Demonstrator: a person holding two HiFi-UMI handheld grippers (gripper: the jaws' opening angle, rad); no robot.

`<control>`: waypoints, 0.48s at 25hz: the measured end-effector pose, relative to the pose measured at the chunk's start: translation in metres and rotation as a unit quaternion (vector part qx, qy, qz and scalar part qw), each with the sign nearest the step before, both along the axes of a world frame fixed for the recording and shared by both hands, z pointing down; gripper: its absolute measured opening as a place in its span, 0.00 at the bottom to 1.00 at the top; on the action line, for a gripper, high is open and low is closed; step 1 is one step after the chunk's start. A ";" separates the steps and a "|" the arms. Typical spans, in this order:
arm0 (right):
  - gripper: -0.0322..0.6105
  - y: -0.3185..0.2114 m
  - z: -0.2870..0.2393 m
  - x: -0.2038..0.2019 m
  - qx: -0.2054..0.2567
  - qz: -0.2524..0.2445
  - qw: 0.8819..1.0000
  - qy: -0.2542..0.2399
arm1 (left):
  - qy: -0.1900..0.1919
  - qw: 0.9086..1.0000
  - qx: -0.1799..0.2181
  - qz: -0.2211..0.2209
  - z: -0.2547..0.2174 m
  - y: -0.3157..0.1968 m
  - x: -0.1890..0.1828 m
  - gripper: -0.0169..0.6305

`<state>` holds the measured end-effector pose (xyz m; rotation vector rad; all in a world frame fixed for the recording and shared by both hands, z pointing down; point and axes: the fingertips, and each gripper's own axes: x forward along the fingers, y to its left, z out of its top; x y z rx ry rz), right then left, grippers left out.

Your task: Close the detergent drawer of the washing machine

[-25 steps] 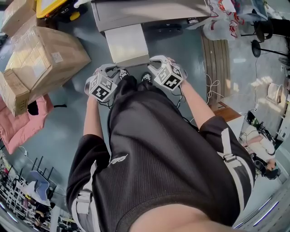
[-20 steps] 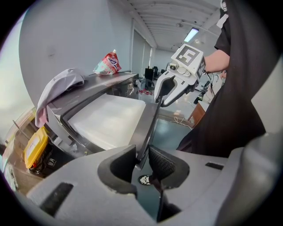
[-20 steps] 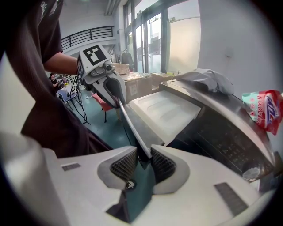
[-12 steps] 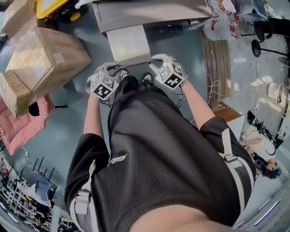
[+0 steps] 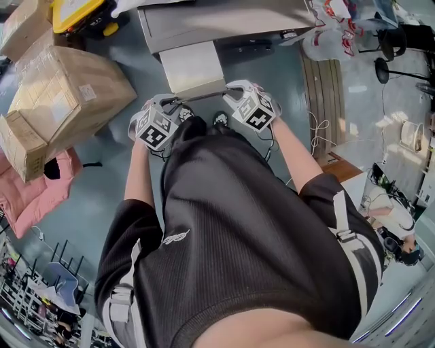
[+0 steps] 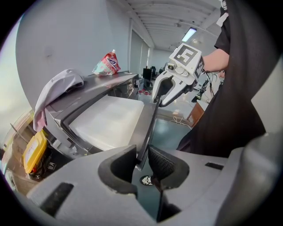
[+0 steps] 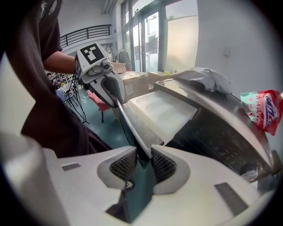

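Observation:
The washing machine (image 5: 224, 19) stands at the top of the head view with its detergent drawer (image 5: 190, 66) pulled out, its white inside showing. Both grippers are at the drawer's grey front panel (image 5: 201, 93), one at each end. My left gripper (image 5: 175, 107) is shut on the panel's left end, which sits between its pads in the left gripper view (image 6: 141, 161). My right gripper (image 5: 230, 100) is shut on the right end (image 7: 143, 162). Each gripper view shows the other gripper at the far end of the panel (image 6: 150, 119).
Taped cardboard boxes (image 5: 64, 88) and a pink cloth (image 5: 30, 187) lie on the floor at the left. A wooden pallet (image 5: 327, 85) lies to the right. A grey cloth (image 6: 57, 88) and a red-and-white pouch (image 6: 107, 64) rest on the machine's top. The person's dark clothing fills the lower head view.

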<state>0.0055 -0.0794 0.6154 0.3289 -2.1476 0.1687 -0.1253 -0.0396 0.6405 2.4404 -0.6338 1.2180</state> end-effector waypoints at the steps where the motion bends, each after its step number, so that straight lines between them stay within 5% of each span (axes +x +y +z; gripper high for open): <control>1: 0.21 -0.002 0.000 0.000 0.000 0.001 1.000 0.001 | 0.000 1.000 0.001 0.001 0.000 -0.002 0.000 0.17; 12: 0.21 -0.007 0.000 -0.001 -0.003 0.016 1.000 0.007 | 0.000 1.000 -0.001 0.011 0.001 -0.006 -0.001 0.16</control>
